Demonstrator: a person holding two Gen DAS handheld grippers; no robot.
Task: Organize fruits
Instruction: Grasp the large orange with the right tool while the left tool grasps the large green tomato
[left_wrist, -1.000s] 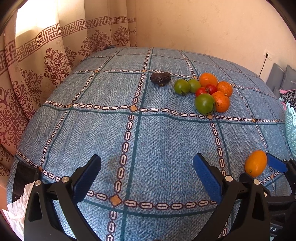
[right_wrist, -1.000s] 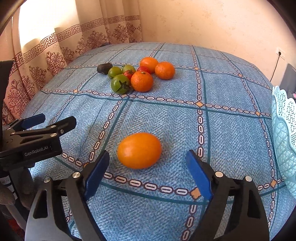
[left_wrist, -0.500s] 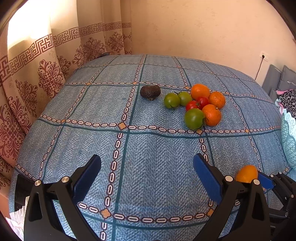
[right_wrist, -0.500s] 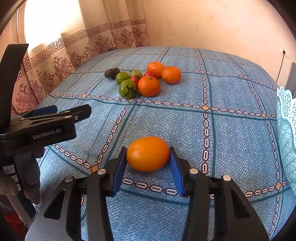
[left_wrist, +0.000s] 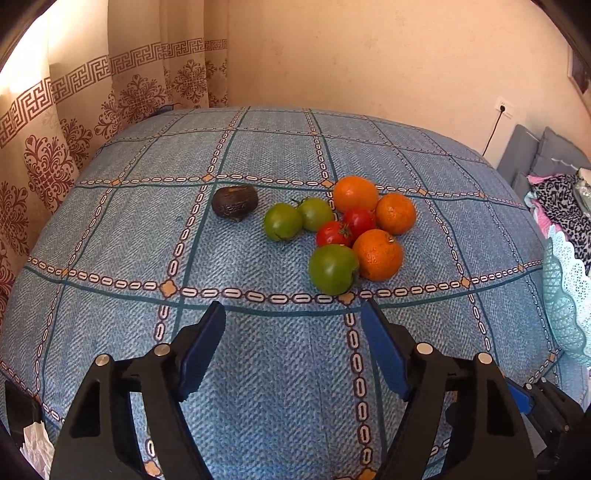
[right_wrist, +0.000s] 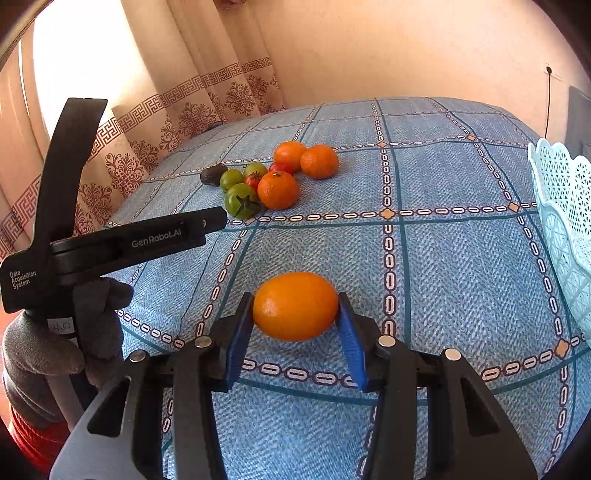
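Right gripper (right_wrist: 295, 325): pinching the oval orange fruit (right_wrist: 295, 305) between its blue pads.
Left gripper (left_wrist: 293, 343): spread, nothing between its fingers.
Fruit pile (left_wrist: 340, 230): beyond the left gripper; oranges, red and green tomatoes, dark avocado (left_wrist: 234, 202) beside.
Surface: blue patterned cloth (left_wrist: 258, 369).
Basket (right_wrist: 565, 221): right of the pile.
Room: patterned curtains (left_wrist: 74, 122), plain wall (left_wrist: 369, 55).

Bright daylight through curtain (right_wrist: 92, 74) at left, blown out there. Warm cast, soft shadows. Sharp centre; fisheye bending, dark vignette corners.
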